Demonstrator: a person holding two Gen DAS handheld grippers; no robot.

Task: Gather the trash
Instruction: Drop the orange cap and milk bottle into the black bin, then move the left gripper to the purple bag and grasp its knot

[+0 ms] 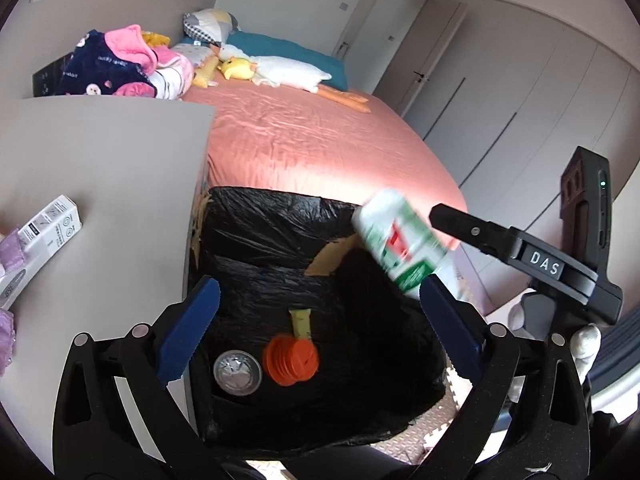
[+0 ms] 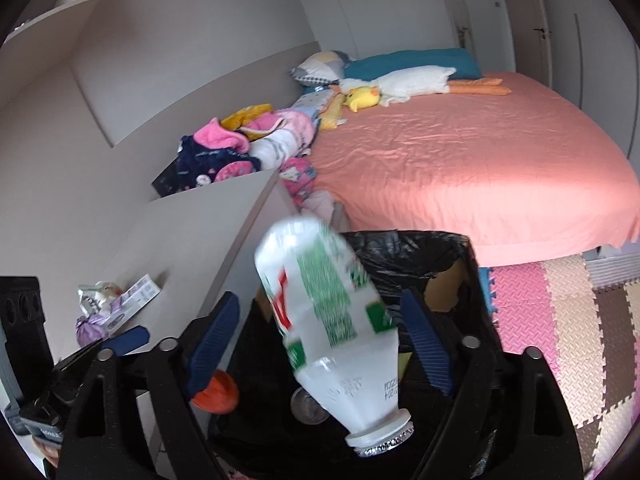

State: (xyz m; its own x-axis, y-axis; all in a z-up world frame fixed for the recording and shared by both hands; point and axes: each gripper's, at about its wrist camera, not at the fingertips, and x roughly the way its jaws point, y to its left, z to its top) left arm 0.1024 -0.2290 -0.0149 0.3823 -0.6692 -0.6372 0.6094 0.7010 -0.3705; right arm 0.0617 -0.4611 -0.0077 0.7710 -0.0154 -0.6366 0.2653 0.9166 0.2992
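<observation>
Blurred white green-labelled bottle [image 2: 328, 320], neck down

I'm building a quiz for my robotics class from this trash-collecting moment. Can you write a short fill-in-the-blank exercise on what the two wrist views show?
1. The white plastic bottle with the green label is blurred above the bin, its neck pointing ____.
2. The bin is lined with a ____ plastic bag.
3. Inside the bin, beside the round silver lid, lies an ____ cap.
4. The right gripper has its jaws ____, touching nothing.

Missing words: down; black; orange; open
</observation>
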